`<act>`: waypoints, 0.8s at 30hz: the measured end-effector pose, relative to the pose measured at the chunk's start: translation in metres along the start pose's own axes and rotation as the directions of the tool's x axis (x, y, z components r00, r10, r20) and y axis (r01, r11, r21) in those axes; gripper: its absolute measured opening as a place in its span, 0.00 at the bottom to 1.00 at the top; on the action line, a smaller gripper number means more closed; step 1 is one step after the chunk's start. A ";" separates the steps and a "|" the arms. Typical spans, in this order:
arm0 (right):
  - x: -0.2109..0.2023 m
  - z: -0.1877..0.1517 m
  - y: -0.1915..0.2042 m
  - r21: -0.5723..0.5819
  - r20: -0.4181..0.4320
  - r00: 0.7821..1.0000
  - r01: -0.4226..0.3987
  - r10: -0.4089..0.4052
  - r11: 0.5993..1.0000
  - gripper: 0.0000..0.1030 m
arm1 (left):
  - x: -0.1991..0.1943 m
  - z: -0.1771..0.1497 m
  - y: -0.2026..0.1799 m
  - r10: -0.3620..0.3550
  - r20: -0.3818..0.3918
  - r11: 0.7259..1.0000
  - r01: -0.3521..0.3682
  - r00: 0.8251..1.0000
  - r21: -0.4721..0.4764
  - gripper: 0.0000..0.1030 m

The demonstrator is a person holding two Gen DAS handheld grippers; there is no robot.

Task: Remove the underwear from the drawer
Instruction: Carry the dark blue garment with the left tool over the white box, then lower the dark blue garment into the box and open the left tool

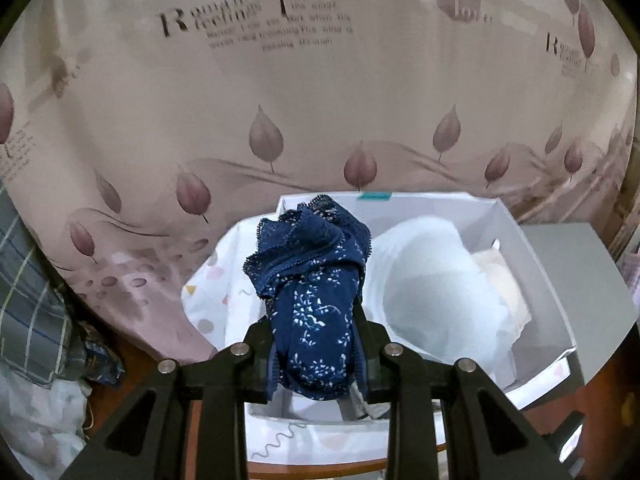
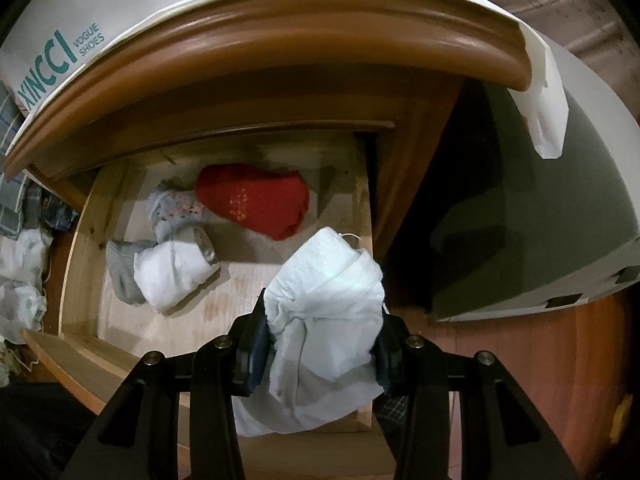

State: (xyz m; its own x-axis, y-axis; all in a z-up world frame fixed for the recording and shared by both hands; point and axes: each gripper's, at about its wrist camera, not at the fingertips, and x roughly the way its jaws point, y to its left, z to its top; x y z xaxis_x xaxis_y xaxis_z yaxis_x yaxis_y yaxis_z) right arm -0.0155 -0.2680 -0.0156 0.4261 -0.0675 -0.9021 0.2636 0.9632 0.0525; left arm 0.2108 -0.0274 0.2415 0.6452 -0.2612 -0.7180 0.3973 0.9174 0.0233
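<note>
Navy underwear point(image 1: 316, 304) shows only leftward; wooden drawer point(image 2: 86, 264) only rightward.

We see a leaf-printed curtain point(image 1: 320, 112) hanging far behind a white shoebox point(image 1: 532, 240), a plaid cloth point(image 1: 28, 300) bunched at near left, and a grey panel point(image 2: 540, 208) right of the wooden nightstand point(image 2: 320, 40).

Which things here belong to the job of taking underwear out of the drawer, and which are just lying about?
Belong: navy floral underwear in left gripper; white underwear in right gripper; drawer; red garment; white box.

Lying about: leaf curtain; plaid cloth; shoebox.
</note>
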 end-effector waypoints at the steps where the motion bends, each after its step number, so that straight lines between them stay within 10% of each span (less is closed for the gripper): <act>1: 0.000 0.000 0.000 -0.001 0.000 1.000 -0.001 0.001 1.000 0.39 | 0.005 -0.001 0.000 0.004 -0.006 1.000 -0.004 1.000 0.000 0.28; 19: 0.004 0.001 0.003 -0.019 -0.015 1.000 0.000 0.000 1.000 0.39 | 0.055 -0.024 -0.015 -0.010 -0.093 0.997 0.016 0.996 0.072 0.33; 24: 0.005 0.000 0.004 -0.022 -0.016 1.000 0.003 -0.004 1.000 0.39 | 0.050 -0.026 -0.018 -0.011 -0.101 0.997 0.018 0.995 0.076 0.55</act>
State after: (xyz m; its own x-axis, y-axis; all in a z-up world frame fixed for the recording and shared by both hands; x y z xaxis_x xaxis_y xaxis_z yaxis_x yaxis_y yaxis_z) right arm -0.0119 -0.2650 -0.0201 0.4110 -0.0668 -0.9092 0.2464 0.9683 0.0402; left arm 0.2190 -0.0490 0.1866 0.5718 -0.2394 -0.7847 0.4577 0.8869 0.0630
